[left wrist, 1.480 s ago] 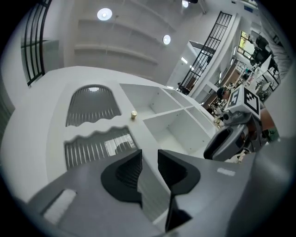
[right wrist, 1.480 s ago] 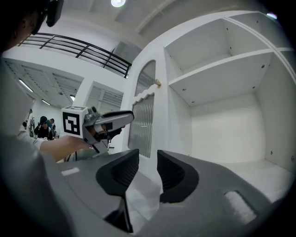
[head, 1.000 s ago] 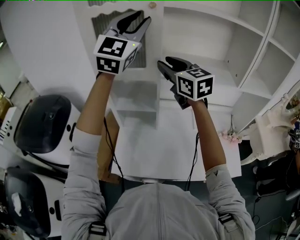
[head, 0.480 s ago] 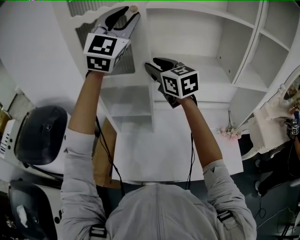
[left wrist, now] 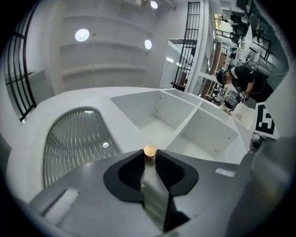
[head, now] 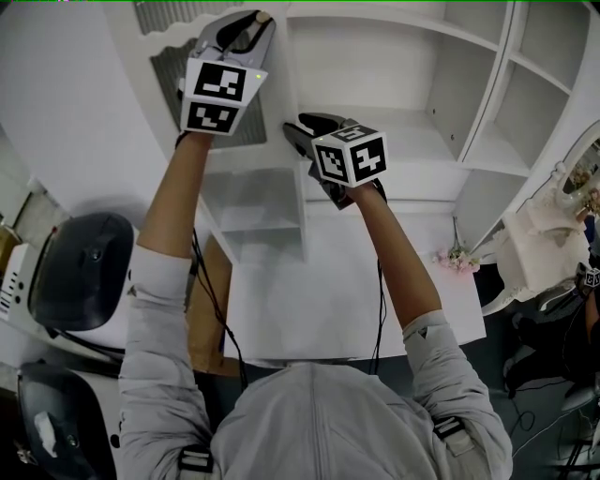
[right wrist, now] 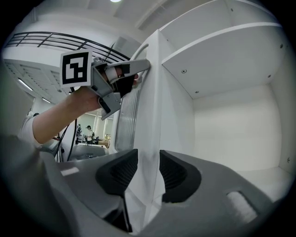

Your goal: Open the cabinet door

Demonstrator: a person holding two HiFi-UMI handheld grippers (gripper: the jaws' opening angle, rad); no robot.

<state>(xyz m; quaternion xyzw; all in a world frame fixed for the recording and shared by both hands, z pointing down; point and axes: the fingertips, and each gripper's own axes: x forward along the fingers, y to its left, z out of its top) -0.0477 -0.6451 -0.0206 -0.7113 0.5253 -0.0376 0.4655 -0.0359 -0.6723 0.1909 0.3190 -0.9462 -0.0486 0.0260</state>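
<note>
The white cabinet door (head: 155,103) has a ribbed pane (left wrist: 76,139) and a small gold knob (head: 264,16) near its free edge. My left gripper (head: 251,21) is raised to that knob. In the left gripper view the knob (left wrist: 149,151) sits pinched between the tips of the left gripper (left wrist: 149,155), whose jaws are closing. My right gripper (head: 292,128) is lower, at the door's free edge. In the right gripper view the door's edge (right wrist: 150,106) runs between the wide, slightly closing jaws of the right gripper (right wrist: 148,159), and the left gripper (right wrist: 132,76) shows above.
Open white shelf compartments (head: 394,75) lie right of the door, with more shelves (head: 525,94) further right. A white desktop (head: 309,281) is below my arms. Black cases (head: 80,253) stand at the left, a white ornate object (head: 544,244) at the right.
My left gripper has risen to the knob and its jaws have narrowed around it. The right gripper has stayed at the door's edge.
</note>
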